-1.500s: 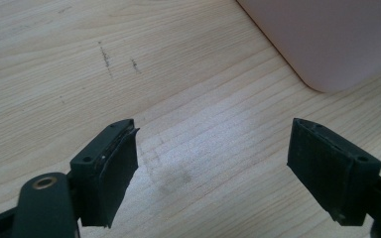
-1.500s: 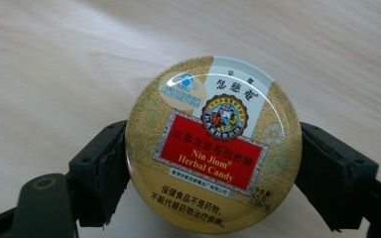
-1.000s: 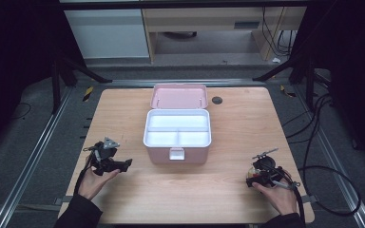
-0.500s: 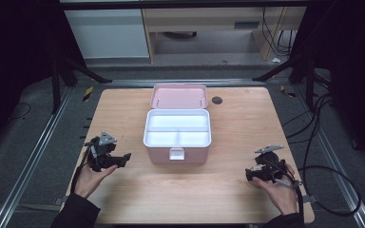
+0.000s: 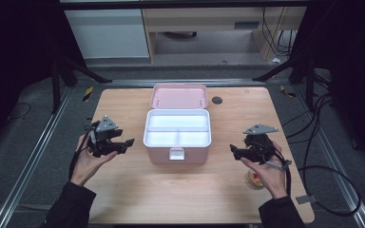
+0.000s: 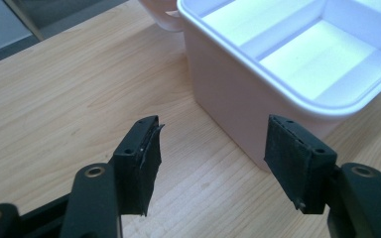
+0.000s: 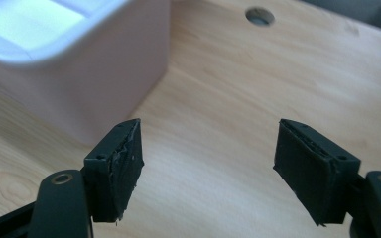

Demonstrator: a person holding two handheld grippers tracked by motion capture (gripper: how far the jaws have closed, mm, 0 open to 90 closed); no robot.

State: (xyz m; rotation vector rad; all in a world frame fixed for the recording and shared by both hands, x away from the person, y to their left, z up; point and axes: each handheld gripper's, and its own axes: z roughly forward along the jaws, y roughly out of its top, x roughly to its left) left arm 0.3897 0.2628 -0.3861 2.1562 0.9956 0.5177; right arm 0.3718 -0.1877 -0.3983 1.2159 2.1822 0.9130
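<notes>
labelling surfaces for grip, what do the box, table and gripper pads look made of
Box: likely moulded plastic, smooth pink walls, glossy white tray.
Table: light wood or wood-look laminate; grain lines show, matt.
Pads: black, rough-textured, probably rubber or foam, edges frayed.

Left gripper (image 5: pixel 127 142) and right gripper (image 5: pixel 233 149) — both hand-held, jaws wide apart; tips facing inward.

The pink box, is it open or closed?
Open. The pink box has its lid tipped back behind it, and the white tray inside shows, its compartments empty.
</notes>
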